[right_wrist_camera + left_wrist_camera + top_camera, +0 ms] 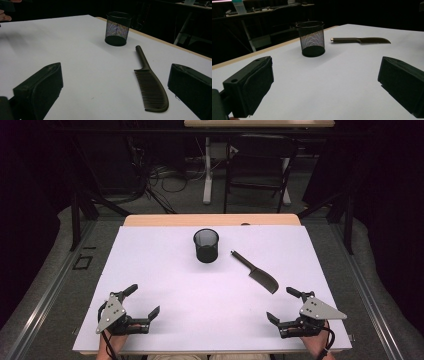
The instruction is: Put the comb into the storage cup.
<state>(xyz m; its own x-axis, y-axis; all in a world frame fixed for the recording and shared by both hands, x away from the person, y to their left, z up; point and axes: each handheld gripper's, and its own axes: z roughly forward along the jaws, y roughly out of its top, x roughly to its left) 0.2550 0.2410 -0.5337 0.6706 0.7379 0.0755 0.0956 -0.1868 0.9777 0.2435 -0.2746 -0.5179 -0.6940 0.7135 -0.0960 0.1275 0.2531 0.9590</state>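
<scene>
While both grippers, left gripper [143, 302] and right gripper [281, 304], are held wide and empty at lower frame, the comb [255, 271] is seen right of the mesh cup [206, 245].

Black wire-mesh metal cup [117, 28], dark matt comb [150, 82], probably plastic, smooth matt white table top [200, 320], light wood edge [210, 219] at twelve o'clock

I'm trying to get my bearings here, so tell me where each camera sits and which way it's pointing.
High view: above the person's side, looking forward and down on the white table; forearms, left tool, right tool show.
Left gripper view: rides the left tool, facing the mesh cup and comb; own jaws show.
Right gripper view: rides the right tool, facing the same; own jaws show.
All share cup and comb.
</scene>
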